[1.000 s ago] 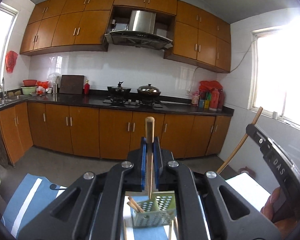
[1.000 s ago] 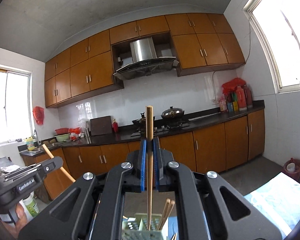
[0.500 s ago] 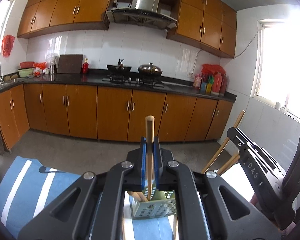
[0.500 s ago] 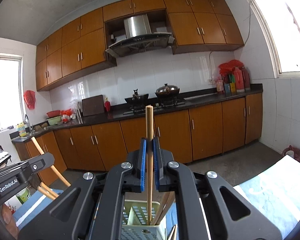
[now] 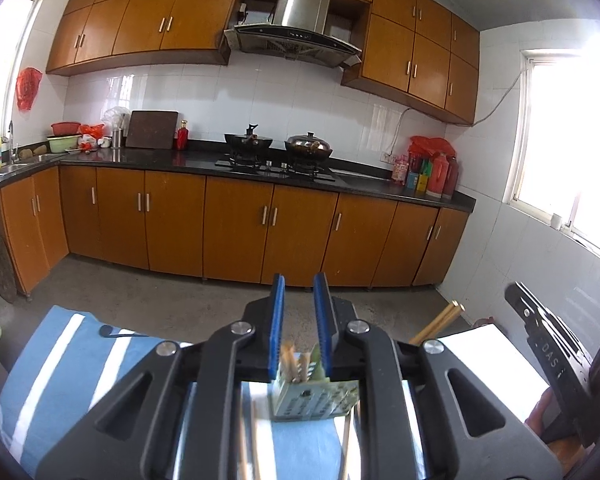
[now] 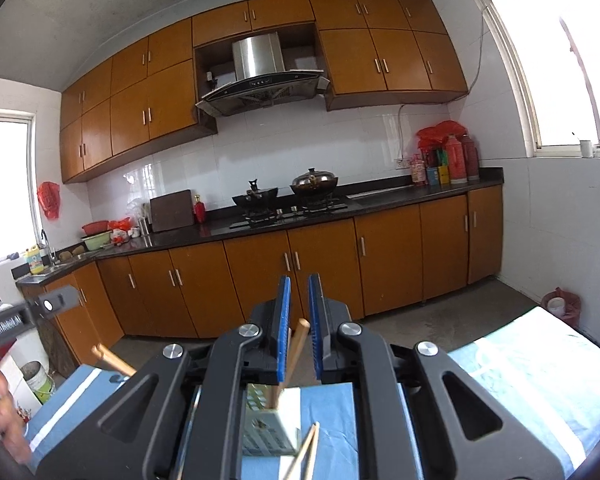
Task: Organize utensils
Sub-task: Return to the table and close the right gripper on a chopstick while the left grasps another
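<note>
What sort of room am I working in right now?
A home kitchen: orange-brown wooden cabinets, a steel range hood above a gas hob with two dark pots, and a sink at the left.

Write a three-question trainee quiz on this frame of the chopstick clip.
1. True or false: the left gripper grips a chopstick.
2. Where do the chopsticks stand? A) wok B) holder C) sink
3. Fill in: the cloth under the holder is ____.

Key: 1 false, it is open and grips nothing; 2 B; 3 blue.
</note>
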### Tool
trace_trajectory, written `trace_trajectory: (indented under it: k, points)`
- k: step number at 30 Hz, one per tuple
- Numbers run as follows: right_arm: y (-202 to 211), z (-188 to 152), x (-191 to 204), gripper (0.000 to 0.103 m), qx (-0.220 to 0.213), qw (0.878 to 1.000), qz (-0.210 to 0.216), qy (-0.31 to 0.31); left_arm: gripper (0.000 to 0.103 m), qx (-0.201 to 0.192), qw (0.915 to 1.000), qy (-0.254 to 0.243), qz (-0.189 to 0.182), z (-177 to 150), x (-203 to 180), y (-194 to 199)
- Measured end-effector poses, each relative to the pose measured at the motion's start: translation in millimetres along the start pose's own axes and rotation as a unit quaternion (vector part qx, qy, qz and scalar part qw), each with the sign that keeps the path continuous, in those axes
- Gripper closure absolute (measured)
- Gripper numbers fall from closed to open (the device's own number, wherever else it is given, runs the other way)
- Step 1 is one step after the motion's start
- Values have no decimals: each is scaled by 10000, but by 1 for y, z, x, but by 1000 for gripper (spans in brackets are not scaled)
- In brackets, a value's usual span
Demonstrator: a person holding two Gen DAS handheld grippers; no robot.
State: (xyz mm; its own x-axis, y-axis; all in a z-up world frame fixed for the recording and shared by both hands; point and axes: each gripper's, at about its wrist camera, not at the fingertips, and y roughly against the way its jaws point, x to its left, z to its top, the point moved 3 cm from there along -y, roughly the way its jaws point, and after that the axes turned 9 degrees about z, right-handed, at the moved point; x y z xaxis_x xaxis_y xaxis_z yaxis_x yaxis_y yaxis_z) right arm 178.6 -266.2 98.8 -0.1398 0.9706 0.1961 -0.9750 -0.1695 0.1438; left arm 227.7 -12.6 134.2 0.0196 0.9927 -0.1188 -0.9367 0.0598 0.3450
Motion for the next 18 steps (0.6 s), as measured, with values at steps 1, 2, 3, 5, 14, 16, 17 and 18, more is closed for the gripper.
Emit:
trace_trajectory:
  k: [1,2,3,5,14,16,17,18]
  points:
    - [6,-5,-5,78,87,9999,-51,-6,80,14,10000,3,14,-1,3,5]
    - [11,-12,-9,70,188,9998,-73,-17,79,64,10000,11,17,-8,10,13]
    - [16,-22,-14,70,311,9994,-116,-12,79,117,9999,14,18,-14,14,18]
    - [19,-40,-21,70,619,9978,-217,8,79,304,9995,-5,53,-32,27,26]
    - [-26,-163,-26,70,2820,9583,124,-435,75,1602,9848,-168,644,-136,93,-7]
    - [-36,-190,-14,70,3189,9462,294,-464,75,1944,9787,-46,661,-155,103,-18]
    - [-41,-201,-8,70,3325,9414,372,-440,75,2027,9770,-15,663,-161,105,-20]
    - [-42,-208,-2,70,3398,9389,384,-388,74,2115,9751,-7,668,-168,107,-23]
